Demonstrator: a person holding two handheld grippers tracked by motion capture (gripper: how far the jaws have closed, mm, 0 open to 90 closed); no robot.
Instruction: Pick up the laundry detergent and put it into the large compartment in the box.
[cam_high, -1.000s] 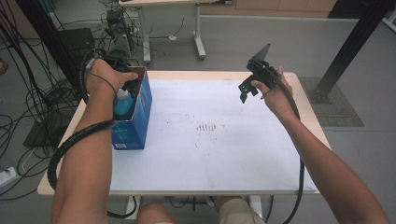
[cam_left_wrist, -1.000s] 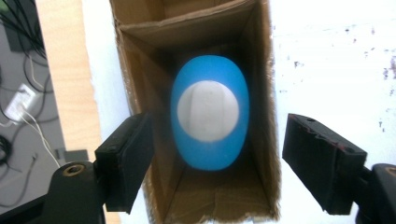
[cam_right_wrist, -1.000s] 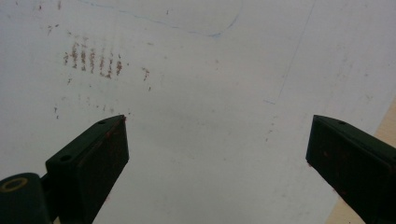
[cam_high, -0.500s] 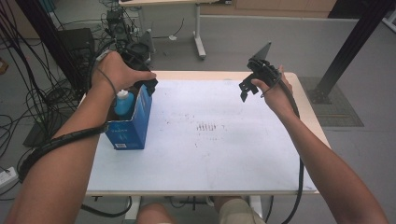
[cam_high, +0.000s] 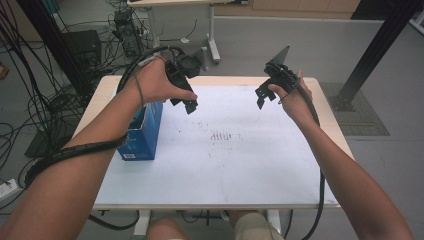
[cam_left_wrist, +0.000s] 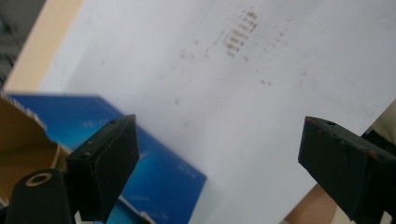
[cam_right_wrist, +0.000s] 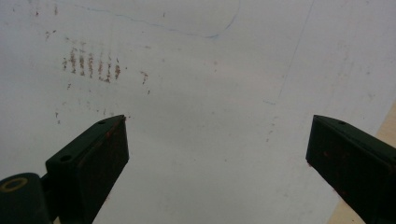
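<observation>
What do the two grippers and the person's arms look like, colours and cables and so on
Both are black. The left gripper and right gripper have blocky, flat-faced jaws flecked with reddish marks. A ribbed black cable trails along the left forearm, a smoother one along the right. The right gripper carries a grey three-cornered plate. Forearms are sleeveless.

The blue carton (cam_high: 142, 134) stands upright at the left edge of the desk (cam_high: 260, 170), about midway between its near and far sides. Its top is open, showing a brown inner flap (cam_left_wrist: 21, 140). Its blue side (cam_left_wrist: 154, 172) carries pale print and a white label low near the bottom.
</observation>
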